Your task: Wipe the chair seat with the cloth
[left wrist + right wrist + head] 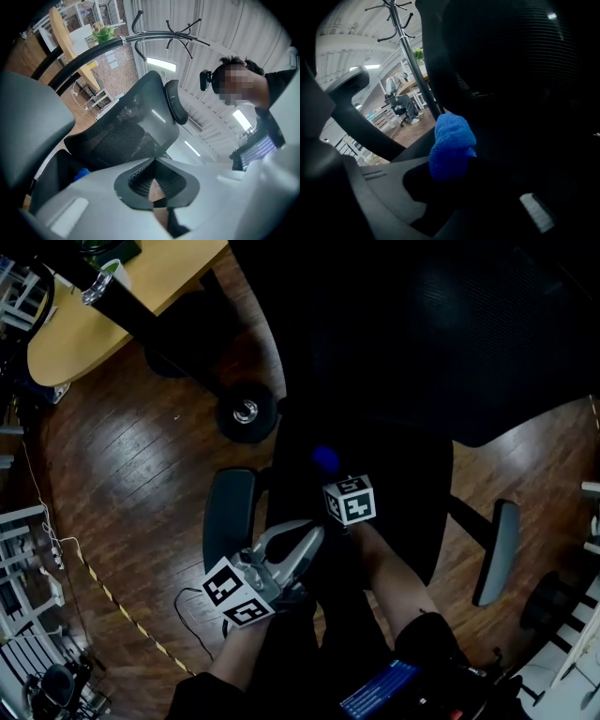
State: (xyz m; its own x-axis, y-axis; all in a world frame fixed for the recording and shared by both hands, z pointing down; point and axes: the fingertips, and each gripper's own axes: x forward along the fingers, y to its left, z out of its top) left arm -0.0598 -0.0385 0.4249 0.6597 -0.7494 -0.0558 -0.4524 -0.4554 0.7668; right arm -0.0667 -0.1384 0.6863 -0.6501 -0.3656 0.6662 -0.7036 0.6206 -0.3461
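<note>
The black office chair's seat (394, 484) fills the middle of the head view, very dark, with its mesh backrest (450, 324) above it. My right gripper (328, 474) is shut on a blue cloth (324, 458) and holds it down at the seat's left part. In the right gripper view the cloth (451, 145) bulges out between the dark jaws of the right gripper (454, 161). My left gripper (314, 535) hovers by the seat's front left corner, jaws together and holding nothing. The left gripper (156, 165) faces the backrest (136, 126); a scrap of cloth (80, 174) shows at lower left.
Armrests stand at the seat's left (229, 517) and right (495, 549). A chair caster (246, 412) rests on the wooden floor. A wooden table (94, 324) is at the upper left. A coat rack (401, 28) stands behind the chair. White shelving (23, 549) lines the left edge.
</note>
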